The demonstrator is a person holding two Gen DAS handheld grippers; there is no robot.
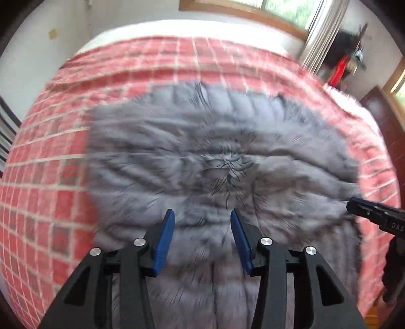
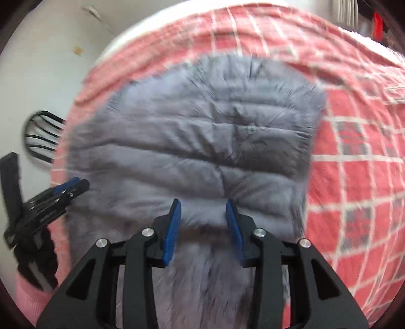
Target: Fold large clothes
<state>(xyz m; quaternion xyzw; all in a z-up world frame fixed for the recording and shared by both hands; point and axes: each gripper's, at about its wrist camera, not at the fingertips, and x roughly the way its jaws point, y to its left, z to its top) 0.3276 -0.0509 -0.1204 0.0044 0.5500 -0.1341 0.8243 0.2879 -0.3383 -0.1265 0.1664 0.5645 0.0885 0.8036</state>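
A grey quilted puffer jacket (image 1: 202,157) lies spread on a bed with a red and white checked cover (image 1: 55,157). My left gripper (image 1: 202,217) is open above the jacket's near part, nothing between its blue pads. My right gripper (image 2: 203,207) is open too, above the jacket (image 2: 192,141) near its front edge. The right gripper's tip shows at the right of the left wrist view (image 1: 354,203). The left gripper shows at the left of the right wrist view (image 2: 73,186), at the jacket's left edge. Both views are motion-blurred.
A white wall (image 1: 30,58) stands behind the bed, with a window (image 1: 278,10) and white curtain (image 1: 321,33) at the far right. Dark wooden furniture (image 1: 387,121) stands right of the bed. A black slatted object (image 2: 40,136) is left of the bed.
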